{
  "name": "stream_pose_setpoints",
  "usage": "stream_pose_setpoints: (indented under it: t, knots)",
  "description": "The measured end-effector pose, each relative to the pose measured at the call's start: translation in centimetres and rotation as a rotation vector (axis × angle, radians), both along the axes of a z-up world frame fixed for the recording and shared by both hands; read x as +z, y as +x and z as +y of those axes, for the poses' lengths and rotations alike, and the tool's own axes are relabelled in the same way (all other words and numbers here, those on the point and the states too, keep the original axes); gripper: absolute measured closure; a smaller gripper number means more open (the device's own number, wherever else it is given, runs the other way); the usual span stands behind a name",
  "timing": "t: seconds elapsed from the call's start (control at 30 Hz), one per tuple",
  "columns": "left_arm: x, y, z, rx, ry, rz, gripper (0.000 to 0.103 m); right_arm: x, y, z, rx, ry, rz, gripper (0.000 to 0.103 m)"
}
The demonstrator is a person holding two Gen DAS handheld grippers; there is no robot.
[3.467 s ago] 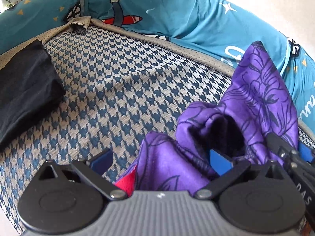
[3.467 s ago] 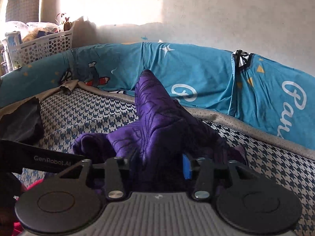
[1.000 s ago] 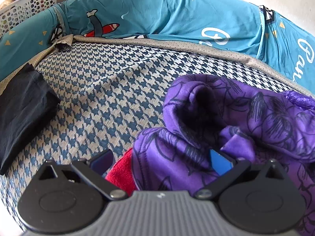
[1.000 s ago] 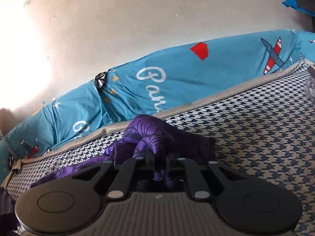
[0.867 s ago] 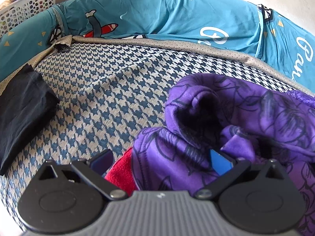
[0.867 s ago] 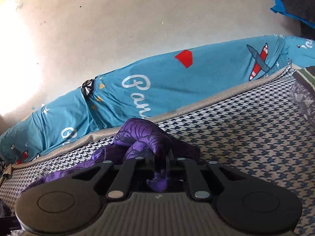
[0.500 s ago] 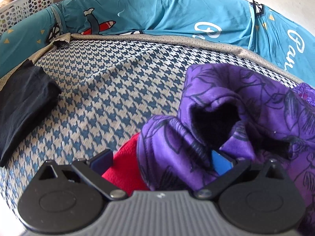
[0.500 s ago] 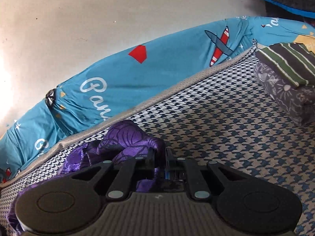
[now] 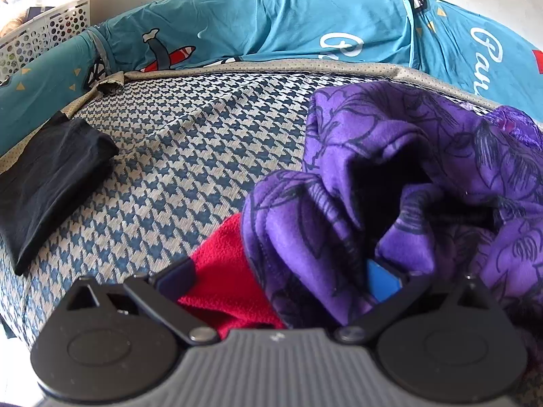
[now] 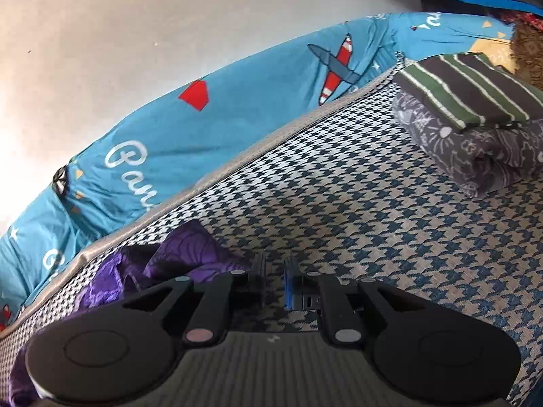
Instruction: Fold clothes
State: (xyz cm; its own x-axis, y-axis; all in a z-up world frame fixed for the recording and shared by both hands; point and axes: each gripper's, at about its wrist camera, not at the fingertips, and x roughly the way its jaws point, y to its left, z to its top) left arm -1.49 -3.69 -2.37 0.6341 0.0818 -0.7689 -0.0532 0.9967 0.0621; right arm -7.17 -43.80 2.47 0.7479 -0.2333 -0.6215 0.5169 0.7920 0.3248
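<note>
Bed (image 9: 190, 156), houndstooth cover, teal printed bolster (image 9: 271, 27) along the far edge. Same surface in both views.

Purple floral garment (image 9: 424, 156) sits crumpled on the bed, bunched w/ a deep dark hollow in the middle, not flat, no fold lines visible. Right-wrist view catches only its edge (image 10: 190, 251) at lower left. Red fleece item (image 9: 224, 271) lies under/beside it, next to the left claw.

Folded stuff: black folded piece (image 9: 51, 183) far left of the bed; striped folded piece (image 10: 475, 95) stacked on a grey patterned one (image 10: 475, 156) far right.

What changed:
- Right claw (image 10: 274, 283) was clenched on purple cloth 0.5 s ago. Now there's a narrow gap between the fingers w/ nothing in it, houndstooth visible through; it has released. Cloth now sits just left of it, apart.
- Cam has swung right: folded stack much bigger in frame vs 1 s ago, garment slid to the corner.
- vs 3.5 s ago: garment was held up as a tall peak, now dropped to a low heap.

Left claw (image 9: 278, 276): fingers spread wide, same as in all earlier frames. Purple cloth drapes over the right finger's blue pad (image 9: 381, 279), red fleece between the fingers. Not gripping afaict.

Meaning, imo: garment is down on the bed w/ neither claw holding it, still a heap, so it needs spreading flat before any fold. Right claw needs a fresh grab on an edge or corner.
</note>
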Motion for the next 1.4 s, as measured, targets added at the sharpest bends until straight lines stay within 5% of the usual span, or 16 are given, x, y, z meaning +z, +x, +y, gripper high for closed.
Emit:
stream_pose_setpoints:
  t: [0.77,1.4]
  knots:
    - [0.5,-4.1,1.6,-0.018,-0.067,-0.003,0.000,-5.0,-1.5,9.5,0.461,0.215,0.129,0.063]
    - [2.8,-7.7,-0.5,-0.209,-0.180,-0.092,0.000,-3.3,3.1,12.1,0.580,0.269,-0.087,0.062]
